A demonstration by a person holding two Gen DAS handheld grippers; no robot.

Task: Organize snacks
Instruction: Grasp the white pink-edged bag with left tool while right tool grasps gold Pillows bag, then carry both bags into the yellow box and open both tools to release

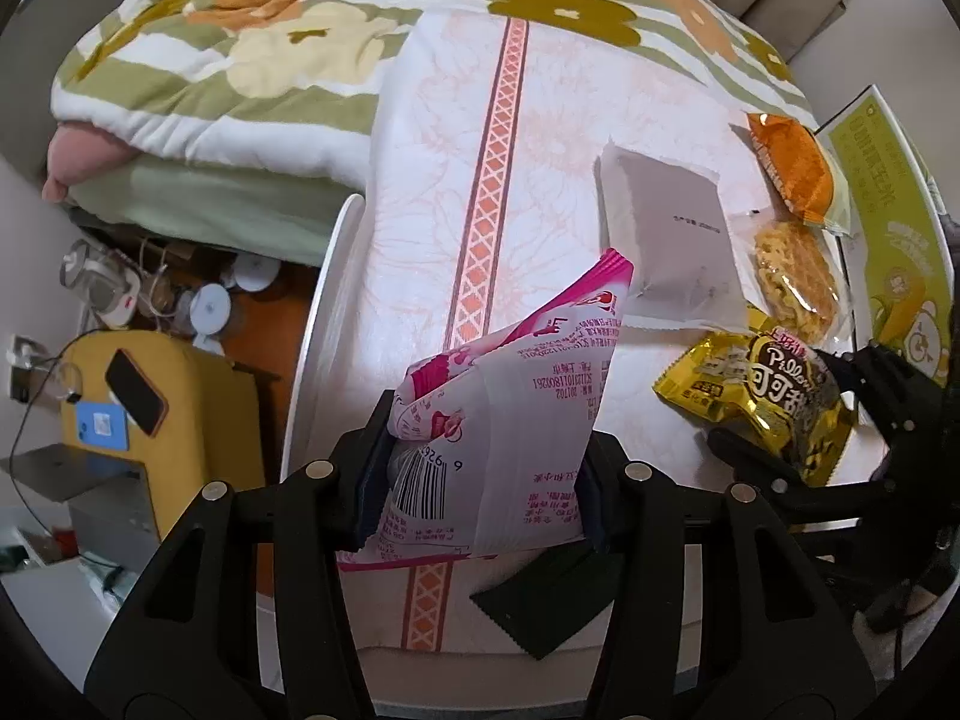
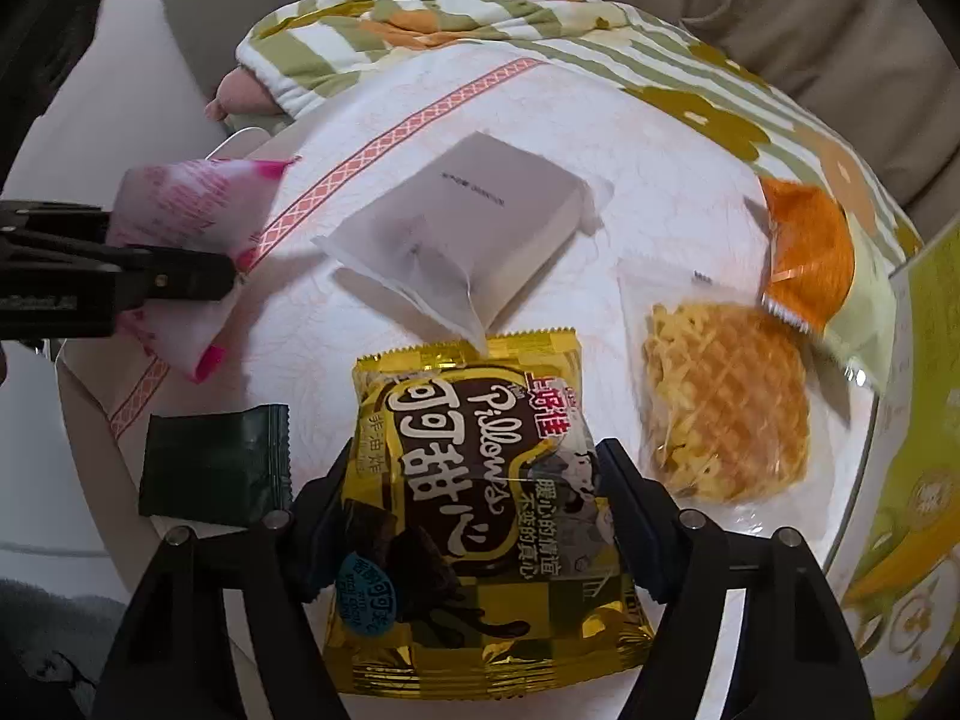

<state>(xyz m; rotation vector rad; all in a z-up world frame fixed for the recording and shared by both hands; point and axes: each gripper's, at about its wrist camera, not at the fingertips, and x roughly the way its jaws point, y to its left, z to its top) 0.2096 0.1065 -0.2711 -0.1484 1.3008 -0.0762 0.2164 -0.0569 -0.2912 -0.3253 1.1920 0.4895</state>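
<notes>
Floral quilt point(image 1: 252, 42) beside white-clothed table point(image 1: 480, 120); perhaps a sofa.

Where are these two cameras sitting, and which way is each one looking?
Left wrist: rides on the left tool, looking forward along its fingers, which clamp a pink-and-white packet; the right tool shows at right.
Right wrist: rides on the right tool, looking along its fingers, which clamp a gold packet; the left tool enters from the left.
Shared: grey packet, waffle snack, orange packet, dark green packet.
</notes>
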